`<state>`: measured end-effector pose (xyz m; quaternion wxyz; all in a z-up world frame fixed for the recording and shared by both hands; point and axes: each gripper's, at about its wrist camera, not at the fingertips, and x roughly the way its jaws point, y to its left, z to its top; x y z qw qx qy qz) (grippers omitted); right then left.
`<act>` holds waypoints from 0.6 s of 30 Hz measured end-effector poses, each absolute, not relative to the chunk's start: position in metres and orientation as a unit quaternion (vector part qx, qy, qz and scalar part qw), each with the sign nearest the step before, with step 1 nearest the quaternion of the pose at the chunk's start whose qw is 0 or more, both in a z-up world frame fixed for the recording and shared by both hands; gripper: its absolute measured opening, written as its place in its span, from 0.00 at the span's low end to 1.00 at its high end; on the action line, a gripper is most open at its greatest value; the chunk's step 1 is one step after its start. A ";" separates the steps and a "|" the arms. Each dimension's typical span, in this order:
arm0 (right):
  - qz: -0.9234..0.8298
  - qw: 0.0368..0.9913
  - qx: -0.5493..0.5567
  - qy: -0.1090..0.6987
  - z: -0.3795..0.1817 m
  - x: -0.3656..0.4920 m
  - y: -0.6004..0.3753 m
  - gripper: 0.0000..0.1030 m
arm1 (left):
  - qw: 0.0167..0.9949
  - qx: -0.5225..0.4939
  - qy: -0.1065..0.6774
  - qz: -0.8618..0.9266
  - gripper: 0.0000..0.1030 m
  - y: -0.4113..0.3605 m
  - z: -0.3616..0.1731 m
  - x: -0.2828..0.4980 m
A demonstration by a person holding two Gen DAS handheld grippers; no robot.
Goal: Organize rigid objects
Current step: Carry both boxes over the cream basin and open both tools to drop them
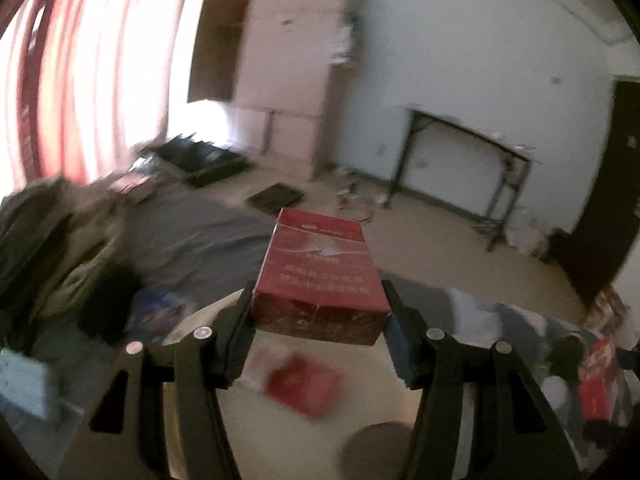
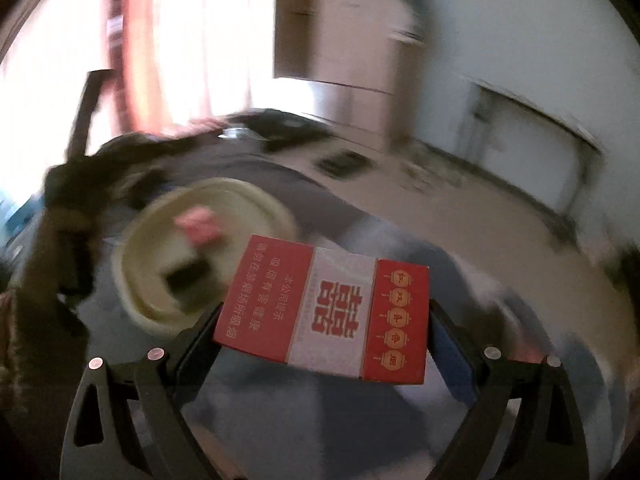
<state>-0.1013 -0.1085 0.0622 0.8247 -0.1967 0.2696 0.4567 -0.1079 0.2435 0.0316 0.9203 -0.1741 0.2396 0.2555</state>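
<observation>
In the left wrist view my left gripper is shut on a dark red cigarette box, held end-on by its narrow sides above a cream round tray. On that tray lies another red box, blurred. In the right wrist view my right gripper is shut on a red and white cigarette box, gripped across its long sides with the printed face up. Behind it and to the left sits the cream round tray, holding a pink object and a dark box.
A grey bedsheet spreads under the tray. A dark heap of clothes or a bag lies at the left. More red packaging stands at the right. A folding table and a wardrobe stand by the far wall.
</observation>
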 end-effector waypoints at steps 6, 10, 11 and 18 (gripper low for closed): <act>0.519 0.762 -0.270 0.277 0.040 -0.110 0.000 0.92 | 0.885 -0.227 0.298 0.276 0.58 0.276 -0.013 -0.106; 0.513 0.747 -0.283 0.314 0.016 -0.075 0.047 0.92 | 0.877 -0.236 0.326 0.264 0.58 0.273 -0.028 -0.097; 0.513 0.743 -0.281 0.325 0.012 -0.065 0.057 0.92 | 0.875 -0.237 0.333 0.260 0.58 0.271 -0.033 -0.092; 0.509 0.724 -0.283 0.369 -0.015 -0.025 0.110 0.92 | 0.862 -0.244 0.358 0.263 0.57 0.271 -0.048 -0.080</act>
